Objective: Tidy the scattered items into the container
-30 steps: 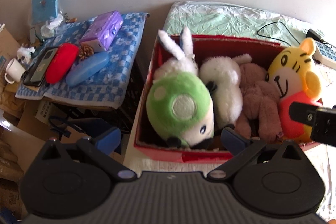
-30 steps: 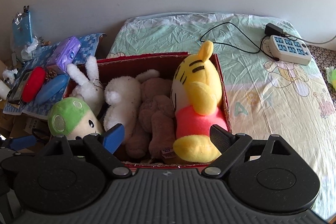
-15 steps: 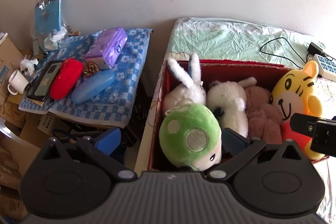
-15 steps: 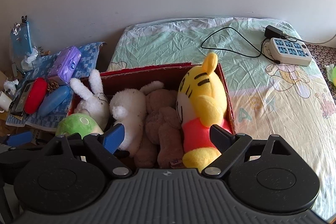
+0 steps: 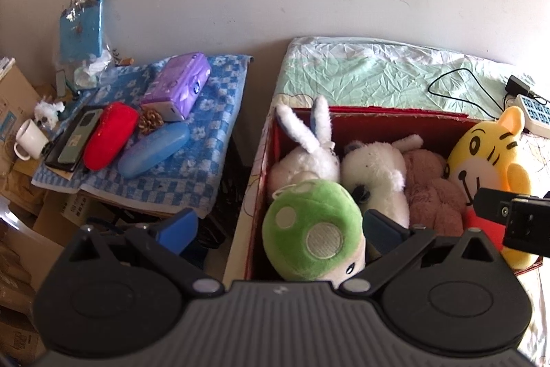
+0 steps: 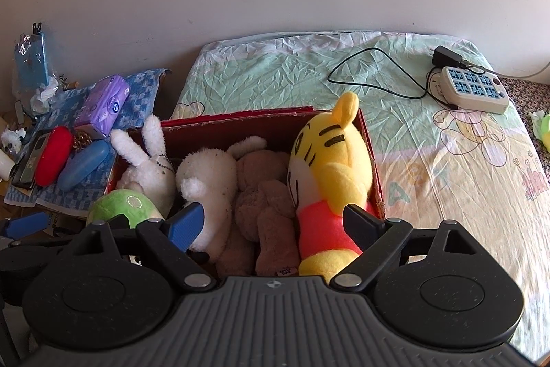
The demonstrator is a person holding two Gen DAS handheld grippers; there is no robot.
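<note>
We see a bed (image 6: 261, 74) covered by a wrinkled pale-green sheet with cartoon prints. Directly on it sits a red cardboard box (image 6: 240, 119), near the left edge. Well apart from it, toward the far right corner, lie a white power strip (image 6: 474, 90) and a looped black cable (image 6: 371, 81). Beside the bed, a low stand carries a blue checked cloth (image 5: 192, 174), and on that cloth lie a purple tissue pack (image 5: 178, 85), a red case (image 5: 110, 135), a blue case (image 5: 154, 148), a pine cone (image 5: 150, 121) and a phone (image 5: 77, 138).
</note>
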